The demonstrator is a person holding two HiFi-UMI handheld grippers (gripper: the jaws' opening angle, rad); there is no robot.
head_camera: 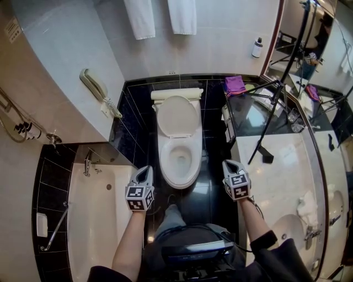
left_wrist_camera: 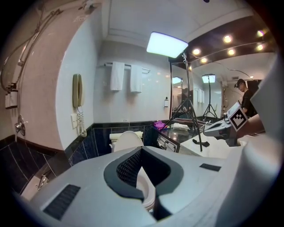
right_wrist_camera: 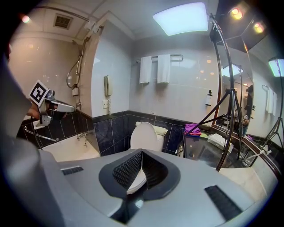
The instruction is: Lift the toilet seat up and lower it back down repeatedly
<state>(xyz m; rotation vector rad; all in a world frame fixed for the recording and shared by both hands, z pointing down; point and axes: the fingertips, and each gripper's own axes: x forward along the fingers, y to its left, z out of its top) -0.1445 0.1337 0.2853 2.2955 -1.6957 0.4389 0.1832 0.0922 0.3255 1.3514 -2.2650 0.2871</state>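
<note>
Before one toilet (head_camera: 180,165), its lid (head_camera: 177,115) raised, hover two tools: left gripper (head_camera: 146,170) and right gripper (head_camera: 229,164), each with jaws pressed together on nothing. Two towels (head_camera: 139,17) hang behind.

Hotel-style bathroom: toilet (head_camera: 179,146), bathtub (head_camera: 102,220), wall telephone (head_camera: 94,85), hanging white towels (head_camera: 139,16), vanity counter (head_camera: 281,160), large mirror (head_camera: 317,55), tiled walls.
</note>
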